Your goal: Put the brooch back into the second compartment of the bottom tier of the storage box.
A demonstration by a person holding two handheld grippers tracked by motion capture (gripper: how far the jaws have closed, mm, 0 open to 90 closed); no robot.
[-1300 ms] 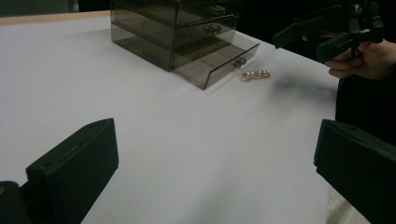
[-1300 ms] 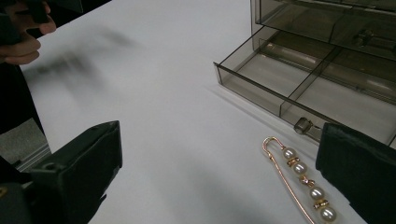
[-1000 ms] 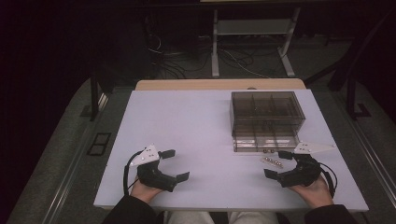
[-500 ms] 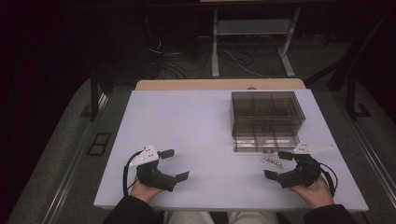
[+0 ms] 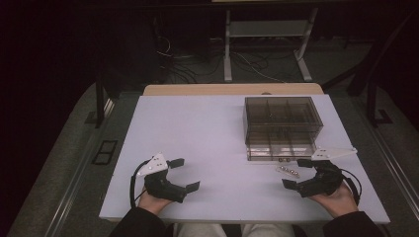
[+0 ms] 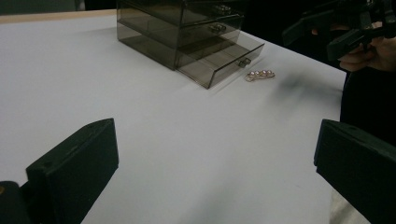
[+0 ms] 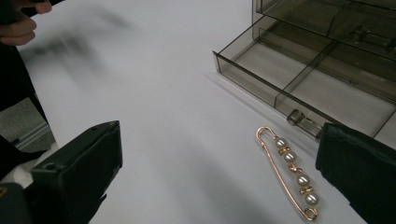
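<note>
A smoky clear drawer box (image 5: 281, 121) stands on the right half of the white table (image 5: 207, 133); its bottom drawer (image 7: 322, 88) is pulled out and looks empty. A gold pin with pearls (image 7: 292, 170) lies on the table just in front of that drawer, also seen as the pin (image 5: 288, 171) and the pin (image 6: 259, 74). My right gripper (image 5: 297, 173) hovers open just right of the pin, nothing between its jaws. My left gripper (image 5: 184, 174) rests open near the front left, far from the box.
Beyond the table's far edge is a wooden strip (image 5: 232, 89), then a dark floor with cables and a white metal stand (image 5: 267, 44). The other hand (image 7: 18, 28) shows at the upper left of the right gripper view.
</note>
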